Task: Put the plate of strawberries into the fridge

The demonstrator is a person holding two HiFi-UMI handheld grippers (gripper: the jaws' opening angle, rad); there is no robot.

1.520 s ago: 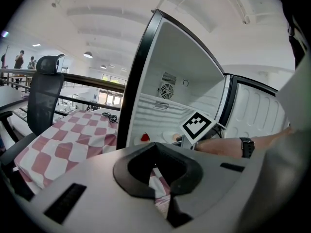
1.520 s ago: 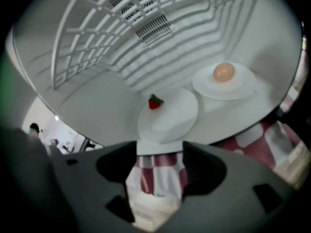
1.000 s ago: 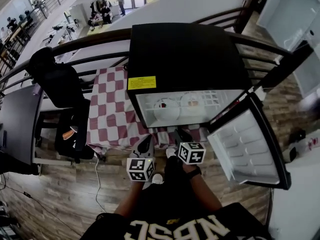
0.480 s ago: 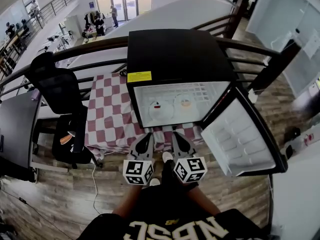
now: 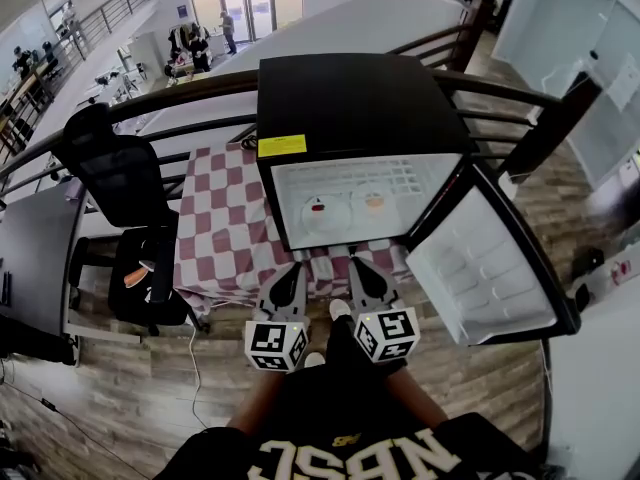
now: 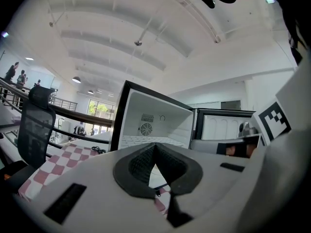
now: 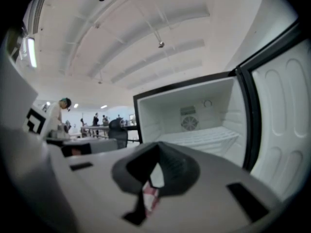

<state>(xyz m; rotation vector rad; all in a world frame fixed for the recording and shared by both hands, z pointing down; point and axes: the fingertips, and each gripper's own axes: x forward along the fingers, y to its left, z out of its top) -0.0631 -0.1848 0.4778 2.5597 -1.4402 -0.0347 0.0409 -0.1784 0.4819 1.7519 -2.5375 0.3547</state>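
Note:
The black fridge [image 5: 355,98] stands on a checkered table with its door [image 5: 490,268] swung open to the right. Two white plates sit side by side on its shelf. The left plate [image 5: 318,210] carries something red; the right plate [image 5: 374,204] holds a paler item. Both grippers hang low in front of the fridge, apart from it. My left gripper [image 5: 291,276] is shut with nothing in it, and so is my right gripper [image 5: 357,268]. The fridge's white inside [image 6: 146,125] fills the left gripper view beyond the touching jaws of the left gripper [image 6: 154,147]. The right gripper [image 7: 158,147] faces the wire shelf [image 7: 204,137].
The red-and-white tablecloth [image 5: 215,228] spreads left of the fridge. A black office chair [image 5: 120,178] stands further left, beside a dark desk [image 5: 35,248]. A dark railing [image 5: 180,93] runs behind. The floor is wood planks [image 5: 150,388] with a cable on it.
Both grippers have drawn back from the fridge toward my body, the right one more. The fridge and its plates have not moved.

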